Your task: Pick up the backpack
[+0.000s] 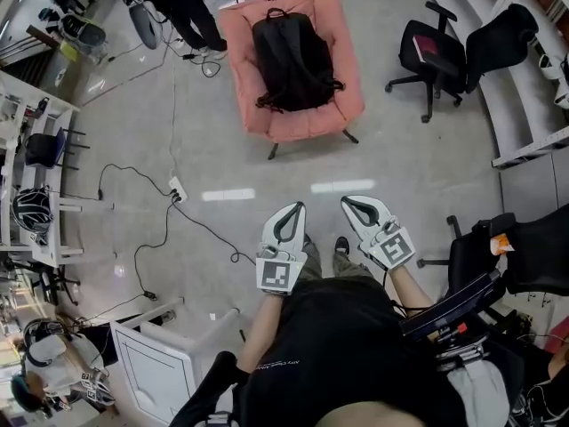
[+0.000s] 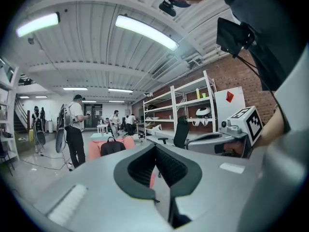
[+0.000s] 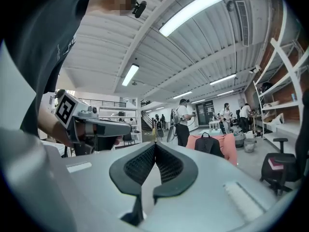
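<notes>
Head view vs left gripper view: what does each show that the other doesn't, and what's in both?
Head view only: the power strip on the floor and the person's shoes.
Left gripper view only: the ceiling lights and the brick wall.
Both: the backpack on the pink chair, the black office chair, and the left gripper and right gripper, both shut, empty and well short of the backpack.
</notes>
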